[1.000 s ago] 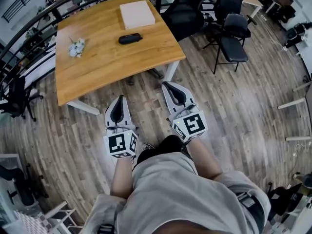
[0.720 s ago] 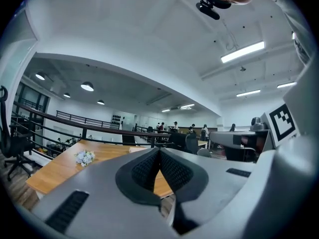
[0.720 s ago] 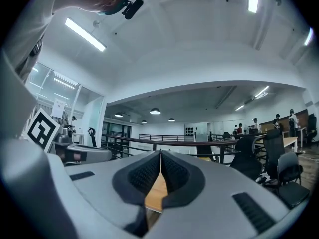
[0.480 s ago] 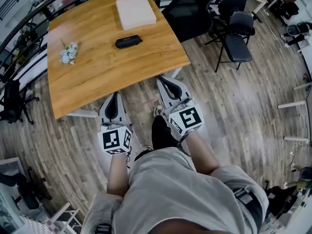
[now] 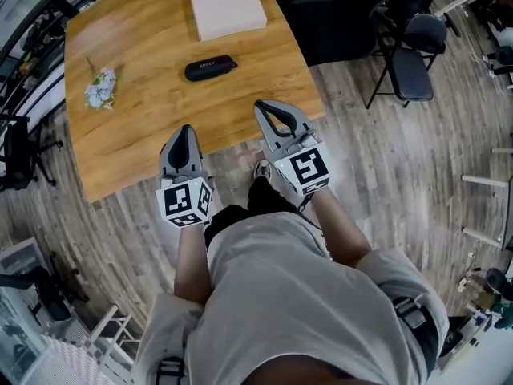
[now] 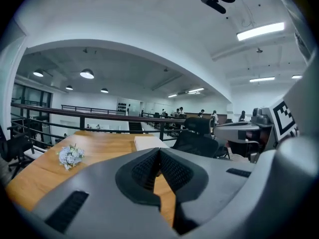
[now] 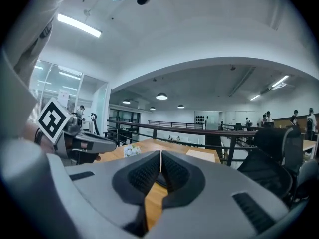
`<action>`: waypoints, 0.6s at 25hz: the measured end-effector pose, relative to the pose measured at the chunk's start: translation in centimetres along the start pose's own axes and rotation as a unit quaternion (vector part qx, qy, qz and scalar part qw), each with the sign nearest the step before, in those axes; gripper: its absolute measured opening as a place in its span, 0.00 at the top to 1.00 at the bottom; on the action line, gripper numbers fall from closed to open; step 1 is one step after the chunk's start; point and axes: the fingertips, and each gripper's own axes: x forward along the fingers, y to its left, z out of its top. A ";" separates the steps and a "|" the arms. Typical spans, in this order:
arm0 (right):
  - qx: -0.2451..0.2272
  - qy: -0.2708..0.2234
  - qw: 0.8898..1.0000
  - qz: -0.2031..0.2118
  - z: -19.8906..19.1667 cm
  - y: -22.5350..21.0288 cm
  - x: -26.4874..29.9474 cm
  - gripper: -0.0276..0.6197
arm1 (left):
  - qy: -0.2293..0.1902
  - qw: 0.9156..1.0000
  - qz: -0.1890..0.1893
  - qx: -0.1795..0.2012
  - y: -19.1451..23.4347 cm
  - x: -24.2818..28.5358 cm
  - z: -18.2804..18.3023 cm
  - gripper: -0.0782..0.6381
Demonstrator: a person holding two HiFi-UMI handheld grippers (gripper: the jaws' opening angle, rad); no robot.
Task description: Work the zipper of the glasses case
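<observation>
Both claws have moved forward since the earlier frames. Their tips were then over the floor short of the table and now reach over the table's near edge.

1. Wood-plank floor: surrounds the table on the near and right sides.
2. Table: wooden top, carrying all the loose things.
3. Black office chair: at the table's far right corner. A black folding chair stands further right, apart from the table.
4. White flat box: lies at the table's far edge.
5. Left claw: over the table's near edge, jaws pressed together with nothing between them.
6. Right claw: over the table's near edge, to the right of the left claw, jaws likewise pressed together and empty.
7. Glasses case: black, lying flat near the middle of the table, between the box and the two claws and apart from both. Whether its zipper is open or closed cannot be told.
8. Small bunch of pale flowers: near the table's left edge, well apart from the case.
</observation>
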 end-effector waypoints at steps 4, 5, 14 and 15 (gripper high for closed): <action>-0.022 0.041 0.999 0.023 -3.1 -1.6 4.0 0.92 | 0.033 0.999 0.014 -0.004 1.1 3.8 -2.4 0.86; -0.025 0.053 0.998 0.031 -4.0 -1.6 4.9 0.92 | 0.042 0.999 0.015 -0.006 1.5 4.6 -3.1 0.86; -0.091 0.130 0.985 0.064 -9.9 -1.6 11.3 0.92 | 0.114 0.993 0.010 -0.015 5.2 10.5 -9.2 0.86; -0.104 0.138 0.983 0.066 -10.5 -1.6 12.1 0.92 | 0.122 0.992 0.006 -0.015 5.6 11.2 -9.8 0.86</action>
